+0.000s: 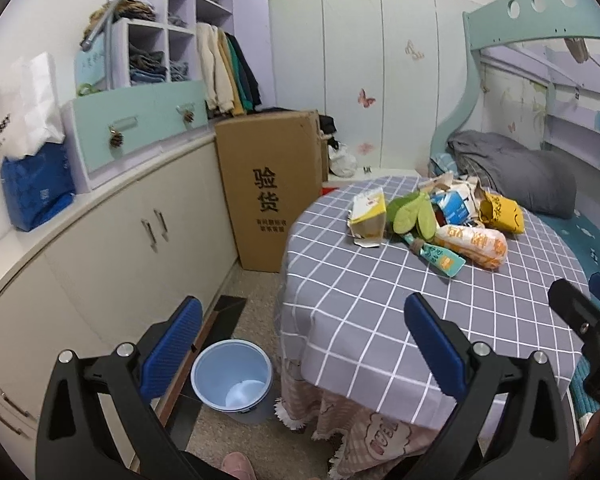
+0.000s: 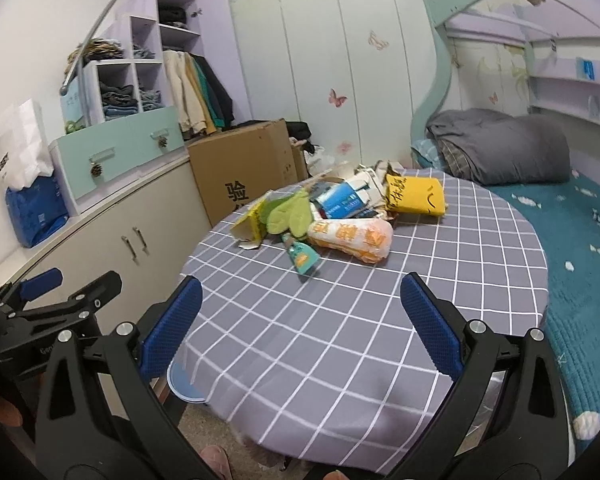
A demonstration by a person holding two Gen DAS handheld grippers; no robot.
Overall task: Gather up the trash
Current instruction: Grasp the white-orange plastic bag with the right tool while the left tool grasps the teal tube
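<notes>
Start of collection, nothing picked yet. Left gripper and right gripper both spread wide, empty, at near edge of table. Trash pile toward far edge. Blue bin on floor off left edge. Next: reach across, pinch nearest wrapper.

We find the near half of the tabletop bare, so both tools have open passage across it toward the trash pile at the far side. Behind the pile, a cardboard box and a grey quilt on the bed close off the far approaches. Left of the tabletop, we see a narrow floor strip bounded by the cabinet. The blue bin stands there, just beside the hanging cloth edge, with its mouth unobstructed from above.
</notes>
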